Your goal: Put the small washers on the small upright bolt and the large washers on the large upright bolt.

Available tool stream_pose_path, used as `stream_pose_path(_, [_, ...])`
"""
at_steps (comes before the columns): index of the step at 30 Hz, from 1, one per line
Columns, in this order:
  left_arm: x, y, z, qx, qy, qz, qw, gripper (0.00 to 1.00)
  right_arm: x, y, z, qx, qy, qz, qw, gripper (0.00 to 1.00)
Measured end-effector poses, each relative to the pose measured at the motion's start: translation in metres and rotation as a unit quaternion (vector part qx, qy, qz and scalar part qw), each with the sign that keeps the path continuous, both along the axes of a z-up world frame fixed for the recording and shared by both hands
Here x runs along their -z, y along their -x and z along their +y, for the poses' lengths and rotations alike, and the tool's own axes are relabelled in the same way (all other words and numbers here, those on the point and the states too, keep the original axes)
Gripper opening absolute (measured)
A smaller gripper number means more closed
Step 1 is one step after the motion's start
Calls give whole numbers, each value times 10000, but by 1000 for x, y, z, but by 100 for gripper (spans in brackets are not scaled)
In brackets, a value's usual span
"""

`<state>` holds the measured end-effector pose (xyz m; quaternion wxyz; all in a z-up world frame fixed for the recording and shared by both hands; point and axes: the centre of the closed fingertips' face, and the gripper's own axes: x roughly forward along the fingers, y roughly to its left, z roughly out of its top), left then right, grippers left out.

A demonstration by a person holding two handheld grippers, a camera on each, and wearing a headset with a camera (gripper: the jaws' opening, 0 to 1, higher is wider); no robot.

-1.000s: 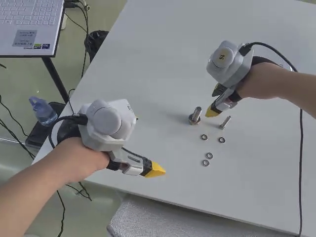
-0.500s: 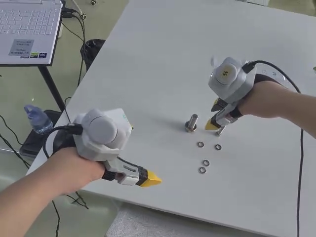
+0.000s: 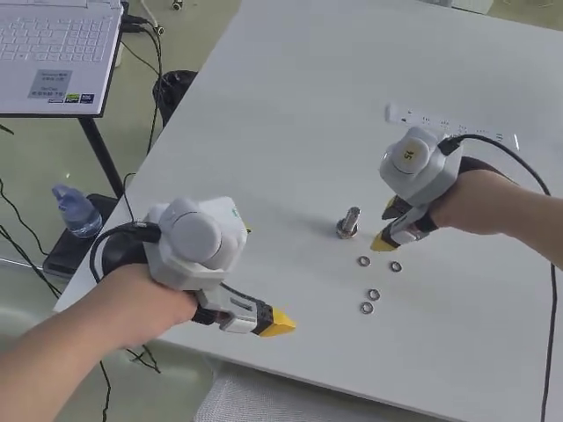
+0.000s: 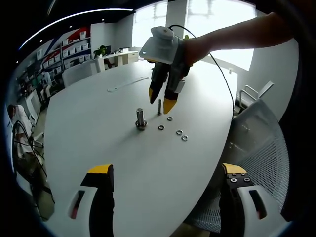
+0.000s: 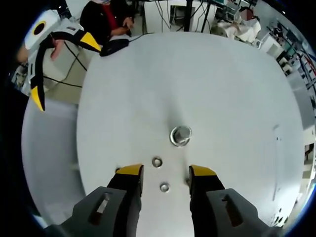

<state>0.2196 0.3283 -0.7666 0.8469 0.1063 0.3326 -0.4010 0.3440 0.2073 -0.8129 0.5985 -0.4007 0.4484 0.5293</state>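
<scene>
The large upright bolt [image 3: 349,222] [image 4: 140,119] [image 5: 180,135] stands mid-table. Several small washers lie flat just in front of it, for example one washer [image 3: 363,261] and another washer [image 3: 366,308] [image 4: 184,138]. The thin small bolt [image 4: 159,107] stands upright between the open yellow tips of my right gripper [image 3: 387,241] [image 4: 160,98] [image 5: 166,171], which hangs over it and hides it in the head view. A small ring [image 5: 164,187] lies between those jaws. My left gripper [image 3: 277,323] [image 4: 167,170] is open and empty near the table's front edge.
A laptop [image 3: 53,44] on a stand and a water bottle [image 3: 75,209] are off the table's left side. A ruler strip [image 3: 440,123] lies at the back of the white table [image 3: 290,114]. A mesh chair [image 4: 256,143] stands at the front edge.
My right gripper has dropped lower and nearer, so that it now covers the small bolt in the head view. The left gripper has stayed near the front edge.
</scene>
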Motion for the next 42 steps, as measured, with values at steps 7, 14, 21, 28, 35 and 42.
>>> stream_pose_path(7, [2,1,0,8,-54,36,10000,88,14,4,3,43,23,39,10000,37])
stream_pose_path(14, [-1,-1,1,-63,5,14,10000,87,34,6,3,-46,148,-7,9999,34])
stream_pose_path(21, [-2,-1,4,-37,-3,-36,10000,85,48,6,2,-33,161,94,9998,32])
stream_pose_path(28, [0,1,3,-24,-3,-2,10000,84,52,13,-1,-18,199,125,9997,31])
stream_pose_path(35, [3,5,4,-28,-24,70,10000,82,55,17,0,-22,194,93,9998,29])
stream_pose_path(42, [3,5,5,-43,-33,86,9999,81,58,16,-2,-23,215,76,9997,27])
